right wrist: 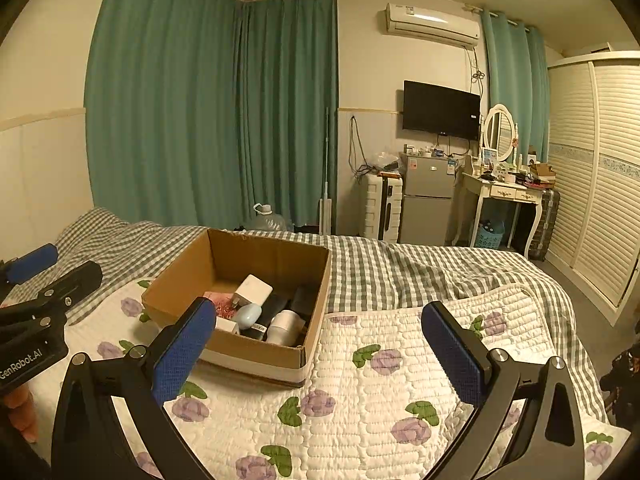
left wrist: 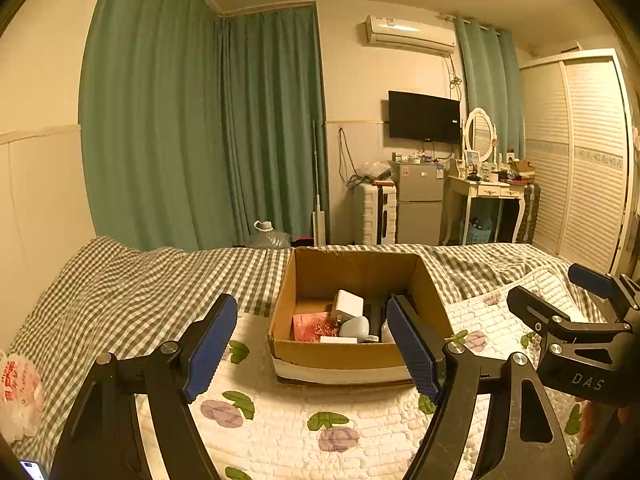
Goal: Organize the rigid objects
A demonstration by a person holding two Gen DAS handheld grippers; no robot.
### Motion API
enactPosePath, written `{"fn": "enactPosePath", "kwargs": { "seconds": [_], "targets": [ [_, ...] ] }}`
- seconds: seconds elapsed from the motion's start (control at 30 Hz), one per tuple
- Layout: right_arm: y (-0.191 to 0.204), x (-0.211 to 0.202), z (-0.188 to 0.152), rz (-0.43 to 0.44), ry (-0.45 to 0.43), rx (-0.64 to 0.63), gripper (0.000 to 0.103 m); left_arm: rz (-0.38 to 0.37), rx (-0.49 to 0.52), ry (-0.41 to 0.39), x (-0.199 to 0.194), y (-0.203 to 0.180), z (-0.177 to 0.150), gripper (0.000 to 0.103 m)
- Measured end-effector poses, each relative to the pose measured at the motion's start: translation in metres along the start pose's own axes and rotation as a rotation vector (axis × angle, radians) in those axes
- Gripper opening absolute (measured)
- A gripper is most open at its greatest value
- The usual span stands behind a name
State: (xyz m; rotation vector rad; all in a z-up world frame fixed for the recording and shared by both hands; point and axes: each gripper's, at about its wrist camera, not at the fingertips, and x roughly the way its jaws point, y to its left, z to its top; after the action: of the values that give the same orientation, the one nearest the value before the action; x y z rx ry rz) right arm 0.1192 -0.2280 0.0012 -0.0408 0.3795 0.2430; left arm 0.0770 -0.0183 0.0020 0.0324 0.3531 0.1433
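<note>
An open cardboard box point(left wrist: 430, 284) point(right wrist: 180, 268) sits on the bed's flowered quilt. It holds a white charger block point(left wrist: 347, 305) point(right wrist: 253, 289), a pale blue oval case point(left wrist: 354, 328) point(right wrist: 247, 316), a pink packet point(left wrist: 313, 327), black items and a white rounded item point(right wrist: 285, 326). My left gripper point(left wrist: 316, 344) is open and empty, just in front of the box. My right gripper point(right wrist: 320, 344) is open and empty, to the right of the box, above the quilt. The right gripper also shows at the right edge of the left wrist view point(left wrist: 560, 292).
A checked sheet point(left wrist: 132, 292) covers the far side of the bed. A plastic bag point(left wrist: 18, 392) lies at the left edge. Beyond the bed stand a suitcase point(right wrist: 384, 206), a small fridge point(right wrist: 428, 200), a dressing table point(right wrist: 508, 192) and a wardrobe point(right wrist: 596, 180).
</note>
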Motion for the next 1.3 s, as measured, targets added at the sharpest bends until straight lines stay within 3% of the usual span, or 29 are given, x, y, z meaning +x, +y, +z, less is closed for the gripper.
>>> {"fn": "enactPosePath", "kwargs": {
  "seconds": [1.3],
  "targets": [
    [0.0000, 0.0045, -0.0039, -0.003, 0.025, -0.005, 0.103, -0.018, 0.004, 0.026, 0.0021, -0.0030, -0.0061, 0.080]
  ]
}}
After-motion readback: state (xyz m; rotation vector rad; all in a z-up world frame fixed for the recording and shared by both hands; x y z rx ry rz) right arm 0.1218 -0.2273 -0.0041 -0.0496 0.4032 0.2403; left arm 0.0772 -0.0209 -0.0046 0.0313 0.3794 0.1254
